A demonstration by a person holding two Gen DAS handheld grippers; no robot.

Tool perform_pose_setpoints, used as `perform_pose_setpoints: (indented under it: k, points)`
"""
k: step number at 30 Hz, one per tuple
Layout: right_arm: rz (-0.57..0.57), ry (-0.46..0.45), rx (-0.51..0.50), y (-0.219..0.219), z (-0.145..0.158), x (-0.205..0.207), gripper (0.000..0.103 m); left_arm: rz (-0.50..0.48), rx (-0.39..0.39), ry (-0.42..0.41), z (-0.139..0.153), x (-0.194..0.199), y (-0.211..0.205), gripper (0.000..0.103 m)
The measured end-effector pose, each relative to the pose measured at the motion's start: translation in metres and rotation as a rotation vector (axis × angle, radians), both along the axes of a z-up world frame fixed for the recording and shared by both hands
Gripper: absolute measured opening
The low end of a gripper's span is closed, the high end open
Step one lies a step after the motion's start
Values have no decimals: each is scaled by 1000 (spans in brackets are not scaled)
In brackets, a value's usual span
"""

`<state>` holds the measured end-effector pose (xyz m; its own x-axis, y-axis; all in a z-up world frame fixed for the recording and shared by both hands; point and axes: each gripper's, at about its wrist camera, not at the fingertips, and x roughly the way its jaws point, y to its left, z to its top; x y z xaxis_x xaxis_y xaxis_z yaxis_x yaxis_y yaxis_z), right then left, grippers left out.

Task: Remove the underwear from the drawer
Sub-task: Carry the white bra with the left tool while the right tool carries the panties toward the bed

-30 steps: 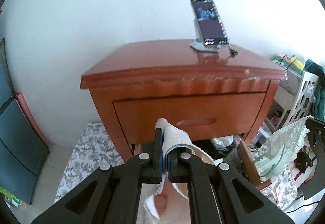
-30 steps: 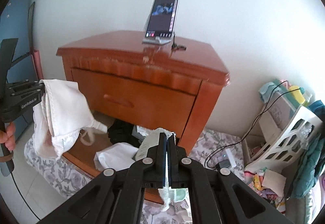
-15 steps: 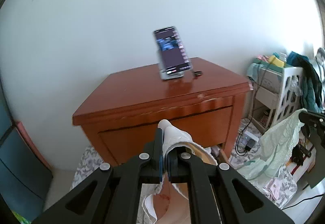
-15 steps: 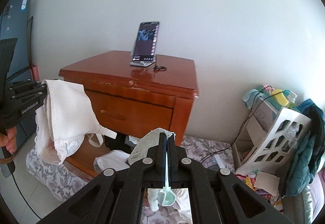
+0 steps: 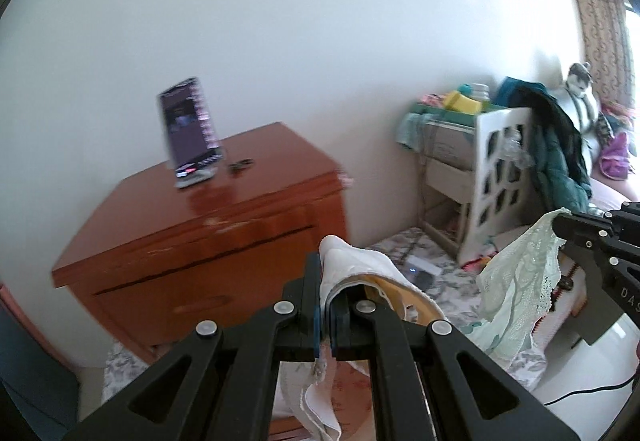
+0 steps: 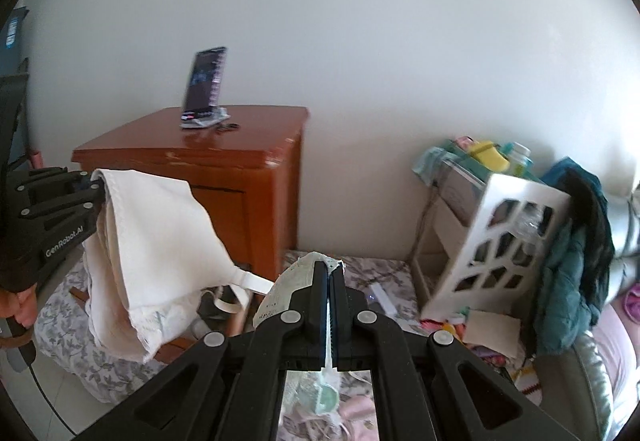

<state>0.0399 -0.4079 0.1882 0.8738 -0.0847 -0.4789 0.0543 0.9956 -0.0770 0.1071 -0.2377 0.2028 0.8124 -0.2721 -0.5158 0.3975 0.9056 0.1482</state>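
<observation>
White underwear (image 5: 352, 265) between left gripper (image 5: 327, 283) fingers

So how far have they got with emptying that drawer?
Two pieces are already out. The left gripper is shut on a white bra, and the right gripper is shut on pale green lace underwear, both hanging clear of the wooden nightstand. Putting them down somewhere is left.

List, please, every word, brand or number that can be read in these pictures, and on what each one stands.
"GenRobot.AI": white print on the side of the left gripper, seen from the right wrist camera.
"DAS": cut-off letters on the right gripper, seen from the left wrist camera.
Phone screen on the nightstand: blurred, not readable.
Blue panel at the left edge: label too small to read.
</observation>
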Motion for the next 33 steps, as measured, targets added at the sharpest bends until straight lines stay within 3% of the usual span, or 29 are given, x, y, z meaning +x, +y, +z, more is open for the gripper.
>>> perform_pose_setpoints:
  k: [15, 33]
  points:
    - [-149, 95, 76, -114, -58, -8, 1, -116, 60, 111, -58, 10, -123, 3]
    - [-241, 227, 141, -198, -133, 16, 1, -222, 131, 219, -147, 34, -232, 3]
